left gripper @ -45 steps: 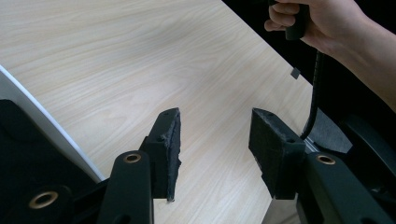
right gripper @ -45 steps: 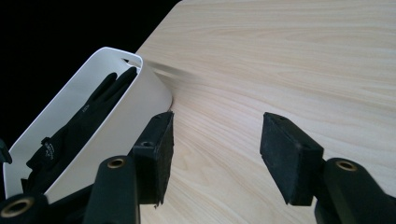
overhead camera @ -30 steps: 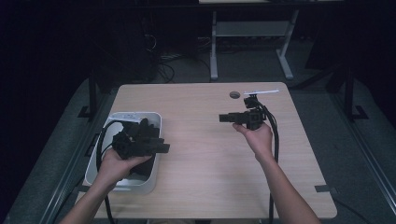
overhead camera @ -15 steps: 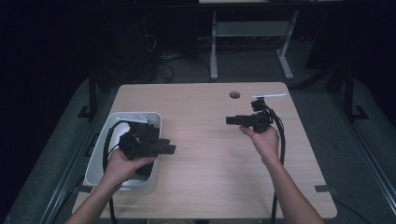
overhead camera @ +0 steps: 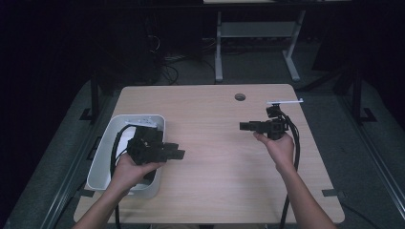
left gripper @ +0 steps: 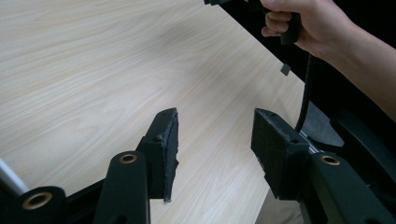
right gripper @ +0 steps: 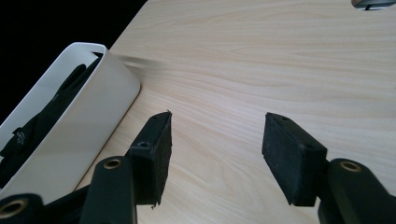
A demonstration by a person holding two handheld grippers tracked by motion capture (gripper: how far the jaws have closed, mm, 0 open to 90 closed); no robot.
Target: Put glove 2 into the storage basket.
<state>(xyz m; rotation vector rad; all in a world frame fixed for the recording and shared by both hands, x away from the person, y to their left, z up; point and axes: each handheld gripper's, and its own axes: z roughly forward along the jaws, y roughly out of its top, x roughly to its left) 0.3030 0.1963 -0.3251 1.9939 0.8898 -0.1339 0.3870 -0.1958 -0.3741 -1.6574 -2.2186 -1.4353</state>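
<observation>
Shifted since the earlier frames: the left gripper [overhead camera: 175, 154] is carried a little toward the person, above the near end of the white bin [overhead camera: 106, 151]; the right gripper [overhead camera: 245, 126] is drawn slightly nearer along the table [overhead camera: 215, 167], and nothing else is displaced.

Item 1, left gripper: held aloft in the left hand [overhead camera: 131, 171], jaws parted and empty in the left gripper view, with bare wood between the pads [left gripper: 171, 144]. It is aimed across the table toward the right hand [left gripper: 308, 23].

Item 2, right gripper: held in the right hand above the right half of the table, jaws spread wide with nothing between them [right gripper: 217, 154], pointed toward the bin [right gripper: 84, 116].

Item 3, white bin: set at the table's left edge. A black object [right gripper: 42, 116], apparently strap-like, is lodged inside against the wall; its kind cannot be told.

Item 4, round hole [overhead camera: 240, 97] in the tabletop, far side, with a small white bar [overhead camera: 285, 101] near it.

Step judged in hand: approach, before any grasp; the bin's contents are untouched. The next move is judged to call for 1 gripper being lowered into the bin, jaws kept apart around the black object, then closed on it, while the bin's thin wall is avoided.
</observation>
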